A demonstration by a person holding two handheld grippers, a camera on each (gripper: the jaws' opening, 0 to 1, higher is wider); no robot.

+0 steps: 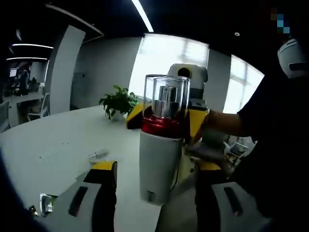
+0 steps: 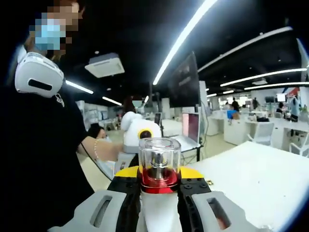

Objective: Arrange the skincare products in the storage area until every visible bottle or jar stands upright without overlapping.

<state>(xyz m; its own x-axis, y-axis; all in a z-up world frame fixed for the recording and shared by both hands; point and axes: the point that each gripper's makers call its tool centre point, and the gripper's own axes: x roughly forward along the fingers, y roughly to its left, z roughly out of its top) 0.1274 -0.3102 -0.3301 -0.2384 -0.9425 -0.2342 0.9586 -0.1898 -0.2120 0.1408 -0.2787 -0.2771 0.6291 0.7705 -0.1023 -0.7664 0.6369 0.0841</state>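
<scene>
Holding a white pump bottle (image 2: 159, 203) off the counter (image 2: 260, 179), the right gripper (image 2: 159, 212) has its fingers (image 2: 128, 205) closed narrow on the white body, just below the red collar (image 2: 158, 182) and the clear cap (image 2: 160, 157). In the left gripper view the same bottle (image 1: 159, 164) hangs upright in front of the camera, above the white counter (image 1: 48, 140), with the right gripper (image 1: 193, 140) clamped on it from behind at the red collar (image 1: 164, 126). The left gripper (image 1: 159, 203) has its fingers (image 1: 96, 193) spread wide on either side of the bottle's lower body, not touching it as far as I can tell. Judging by its looks, the bottle is stiff plastic or glass with a glossy, slippery skin, and probably moderately heavy if full. The clear cap (image 1: 166, 99) seems the weak part: it is likely only pressed on and could pop off or crack, so it is no place to grip. The white body below the collar is the better hold, squarely across its width. Being tall and narrow, it should tip easily when set down, so the base needs to land flat on the counter. A small tube (image 1: 99, 155) and a shiny wrapped item (image 1: 46, 203) lie on the counter to the left of the bottle, and a potted plant (image 1: 118, 102) stands farther back beyond it.
</scene>
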